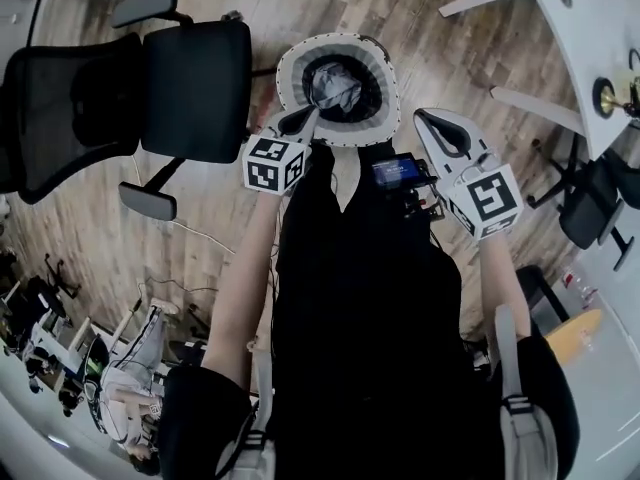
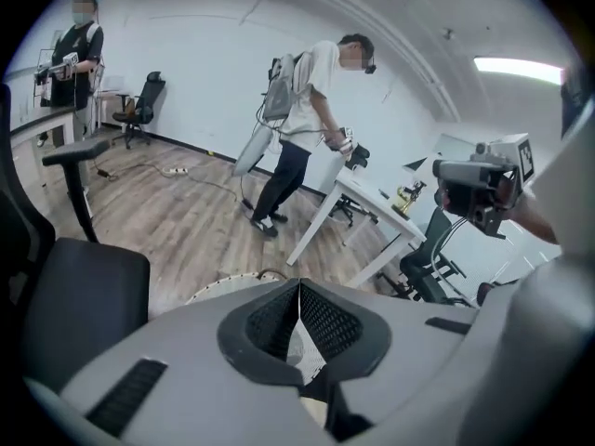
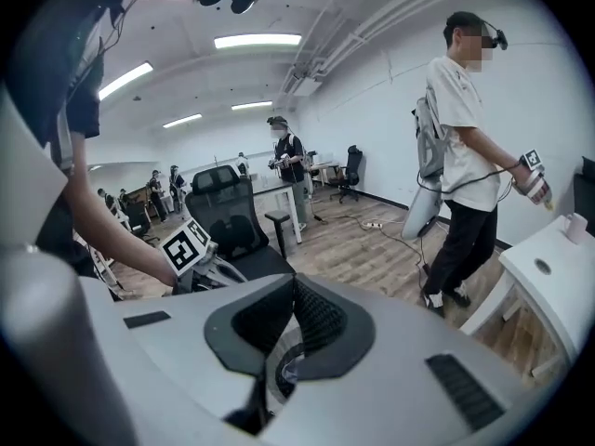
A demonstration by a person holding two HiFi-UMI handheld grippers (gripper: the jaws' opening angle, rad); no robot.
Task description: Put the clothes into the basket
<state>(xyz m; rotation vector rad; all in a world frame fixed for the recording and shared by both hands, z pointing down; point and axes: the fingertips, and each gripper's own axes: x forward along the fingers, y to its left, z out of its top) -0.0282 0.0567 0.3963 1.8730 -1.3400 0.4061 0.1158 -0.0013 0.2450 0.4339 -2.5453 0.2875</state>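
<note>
A round basket (image 1: 296, 68) with a striped grey-and-white rim stands on the wooden floor, seen from above in the head view. A grey piece of clothing (image 1: 338, 88) lies crumpled inside it. My left gripper (image 1: 300, 120) hovers over the basket's near left rim, shut and empty. My right gripper (image 1: 443, 128) is to the right of the basket, also shut with nothing in it. In the left gripper view the pads (image 2: 316, 321) meet, and a bit of the basket's rim (image 2: 221, 287) shows beyond. The right gripper view shows pads (image 3: 311, 316) pressed together above the basket.
A black office chair (image 1: 150, 88) stands close to the left of the basket. A white table (image 1: 590, 48) is at the right, with another black chair (image 1: 590, 208) beside it. A person (image 2: 302, 119) stands by that table (image 2: 372, 203). A cable runs over the floor.
</note>
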